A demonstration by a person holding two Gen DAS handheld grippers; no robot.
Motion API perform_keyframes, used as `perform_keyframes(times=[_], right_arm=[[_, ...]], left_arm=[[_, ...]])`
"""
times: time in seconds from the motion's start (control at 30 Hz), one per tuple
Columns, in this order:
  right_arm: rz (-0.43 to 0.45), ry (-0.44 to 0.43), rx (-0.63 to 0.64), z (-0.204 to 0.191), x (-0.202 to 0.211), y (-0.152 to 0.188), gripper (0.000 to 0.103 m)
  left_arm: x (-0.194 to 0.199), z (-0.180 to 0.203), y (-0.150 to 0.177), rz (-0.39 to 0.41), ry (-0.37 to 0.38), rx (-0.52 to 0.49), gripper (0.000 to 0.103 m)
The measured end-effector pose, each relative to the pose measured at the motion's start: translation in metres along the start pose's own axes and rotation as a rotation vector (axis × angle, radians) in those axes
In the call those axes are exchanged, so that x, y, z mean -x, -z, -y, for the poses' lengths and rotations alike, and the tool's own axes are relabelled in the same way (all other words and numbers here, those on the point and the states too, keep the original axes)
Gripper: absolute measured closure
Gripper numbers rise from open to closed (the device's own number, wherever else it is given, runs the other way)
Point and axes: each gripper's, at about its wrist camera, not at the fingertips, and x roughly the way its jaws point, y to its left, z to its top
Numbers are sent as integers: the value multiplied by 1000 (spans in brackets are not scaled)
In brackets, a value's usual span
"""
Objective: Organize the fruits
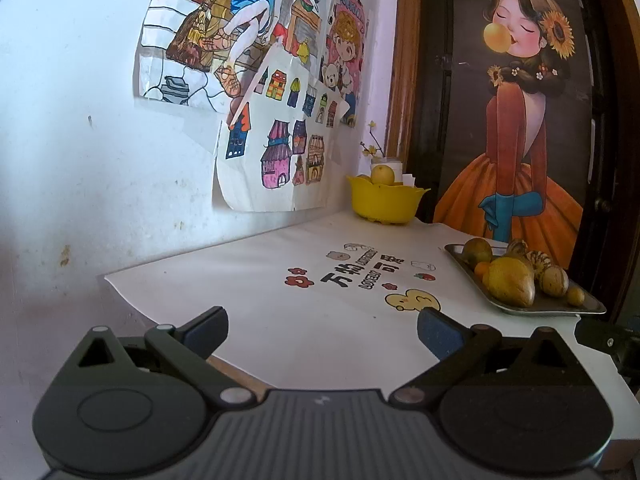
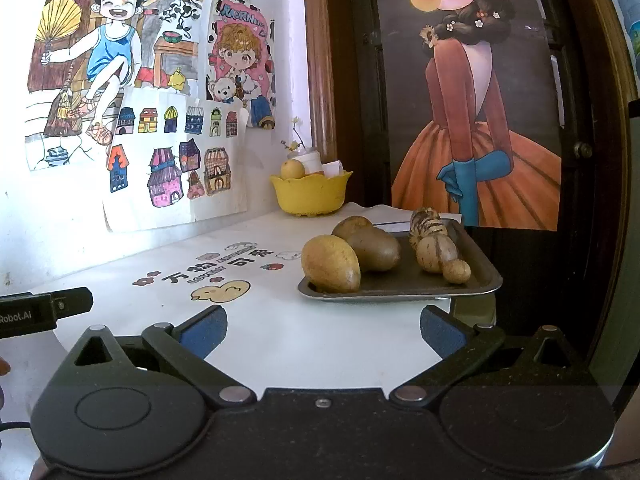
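Observation:
A metal tray (image 2: 486,278) (image 1: 592,307) at the table's right edge carries several fruits: a large yellow mango (image 2: 330,263) (image 1: 510,282), a brownish fruit (image 2: 374,250) (image 1: 477,251), striped ones (image 2: 427,222) (image 1: 554,280) and small round ones (image 2: 457,271) (image 1: 575,295). At the back by the wall stands a yellow bowl (image 2: 310,196) (image 1: 382,202) holding a round yellow fruit (image 2: 292,169) (image 1: 382,175). My left gripper (image 1: 322,330) is open over the white mat, left of the tray. My right gripper (image 2: 323,330) is open just in front of the tray, with nothing between its fingers.
A white mat (image 1: 320,292) (image 2: 256,320) with cartoon prints covers the table. Drawings hang on the wall to the left. A dark door with a poster stands behind the tray. A white cup with a flower sprig (image 2: 308,160) sits behind the bowl. The left gripper's body (image 2: 44,308) shows at left.

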Motion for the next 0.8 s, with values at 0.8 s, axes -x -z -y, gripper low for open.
perform_keyframes(times=[0.8], right_arm=[[-3,0,0,-1,0,1,1]], left_arm=[[0,1,2,-3,-1,-3,0]])
